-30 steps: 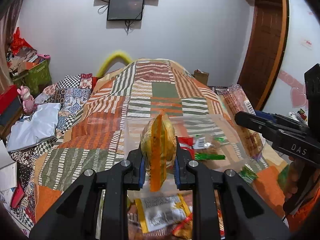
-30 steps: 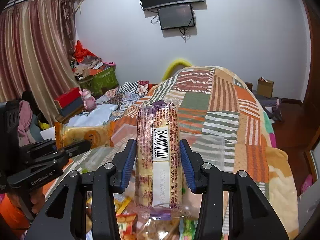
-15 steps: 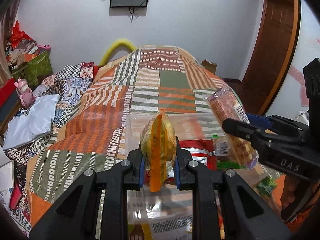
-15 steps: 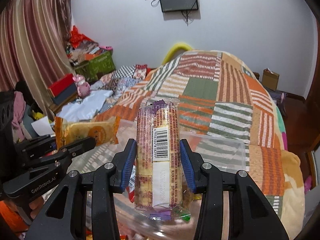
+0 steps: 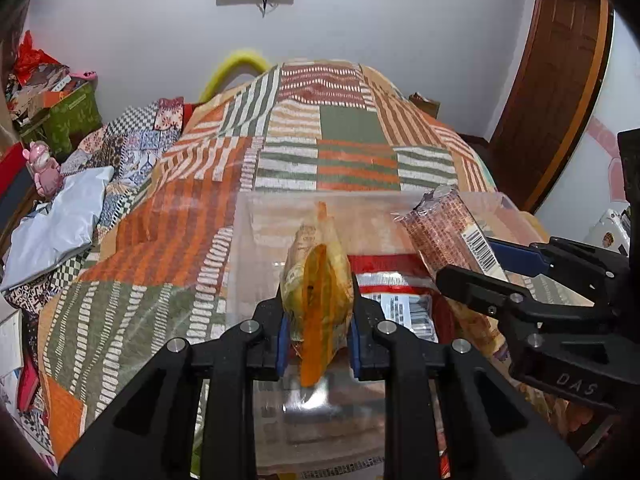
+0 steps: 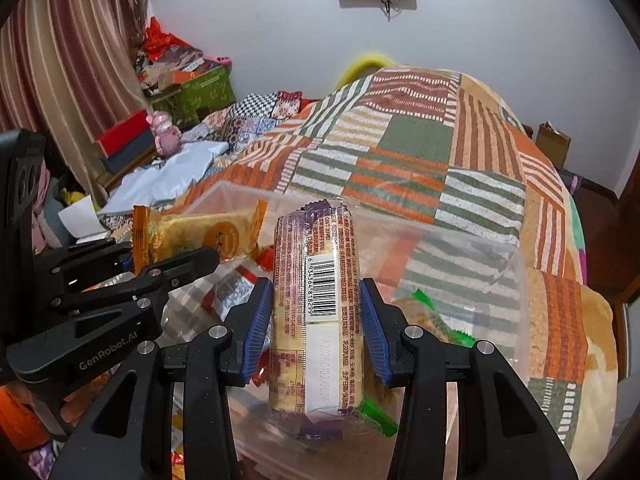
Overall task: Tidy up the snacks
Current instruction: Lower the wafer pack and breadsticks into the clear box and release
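My left gripper (image 5: pixel 316 332) is shut on a yellow-orange snack packet (image 5: pixel 316 284), held edge-on over a clear plastic bin (image 5: pixel 256 220) on the bed. My right gripper (image 6: pixel 316 320) is shut on a long cracker roll with a barcode (image 6: pixel 316 300), held over the same bin (image 6: pixel 516 280). The right gripper shows in the left wrist view (image 5: pixel 500 276) with the roll (image 5: pixel 444 236). The left gripper shows in the right wrist view (image 6: pixel 168 264) with the yellow packet (image 6: pixel 200 236). A red packet (image 5: pixel 384 272) and green-wrapped snacks (image 6: pixel 424 300) lie inside the bin.
The bin rests on a patchwork quilt (image 5: pixel 344 128) in orange, green and white. Loose snack packets lie at the near edge (image 6: pixel 180 456). A grey-white bag (image 5: pixel 52 232), a pink toy (image 5: pixel 40 168) and boxes (image 5: pixel 68 112) sit to the left. A wooden door (image 5: pixel 560 80) is right.
Both grippers have moved forward over the clear bin with their snacks still held. The bin and its contents now lie directly under them and look larger.
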Demonstrator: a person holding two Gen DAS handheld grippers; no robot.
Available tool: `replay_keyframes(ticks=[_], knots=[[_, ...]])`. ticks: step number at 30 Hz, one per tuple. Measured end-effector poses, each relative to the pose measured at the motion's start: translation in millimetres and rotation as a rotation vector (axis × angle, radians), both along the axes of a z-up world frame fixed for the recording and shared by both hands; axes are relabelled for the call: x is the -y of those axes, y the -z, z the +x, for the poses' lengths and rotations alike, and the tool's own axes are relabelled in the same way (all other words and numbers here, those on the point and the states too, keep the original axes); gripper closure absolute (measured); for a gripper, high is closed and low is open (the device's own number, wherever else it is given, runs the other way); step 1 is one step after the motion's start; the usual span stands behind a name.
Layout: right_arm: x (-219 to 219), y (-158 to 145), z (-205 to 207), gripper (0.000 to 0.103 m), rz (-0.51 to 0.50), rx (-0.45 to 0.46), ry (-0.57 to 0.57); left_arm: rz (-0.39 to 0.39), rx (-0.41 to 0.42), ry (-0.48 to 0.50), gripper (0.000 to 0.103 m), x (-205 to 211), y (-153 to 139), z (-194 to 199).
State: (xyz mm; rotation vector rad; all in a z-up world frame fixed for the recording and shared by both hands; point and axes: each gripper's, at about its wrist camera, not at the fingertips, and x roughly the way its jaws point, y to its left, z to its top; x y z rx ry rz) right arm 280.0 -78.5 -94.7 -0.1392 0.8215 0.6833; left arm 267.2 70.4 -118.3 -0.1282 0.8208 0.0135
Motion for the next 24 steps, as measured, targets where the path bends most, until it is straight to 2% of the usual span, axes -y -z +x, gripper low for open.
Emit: replay_keyframes(ticks=[7, 10, 12, 13, 17, 24], knots=[[1, 8, 1, 0.062, -0.024, -0.035, -0.013, 0.005, -0.022, 0.016, 0.08, 4, 0, -8], [0, 6, -3, 0.062, -0.047, -0.023, -0.018, 0.008, -0.025, 0.022, 0.074, 7, -1, -12], [2, 3, -5, 0.062, -0.052, -0.01, -0.017, 0.015, -0.017, 0.022, 0.062, 8, -4, -17], [3, 1, -6, 0.062, -0.05, -0.008, -0.016, 0.016, -0.013, 0.02, 0.061, 8, -6, -19], [11, -9, -9, 0.062, -0.025, 0.0, -0.004, 0.007, 0.004, 0.018, 0.06, 6, -16, -30], [31, -31, -29, 0.054, 0.009, 0.054, 0.03, 0.0, 0.039, -0.002, 0.052, -2, -40, -56]])
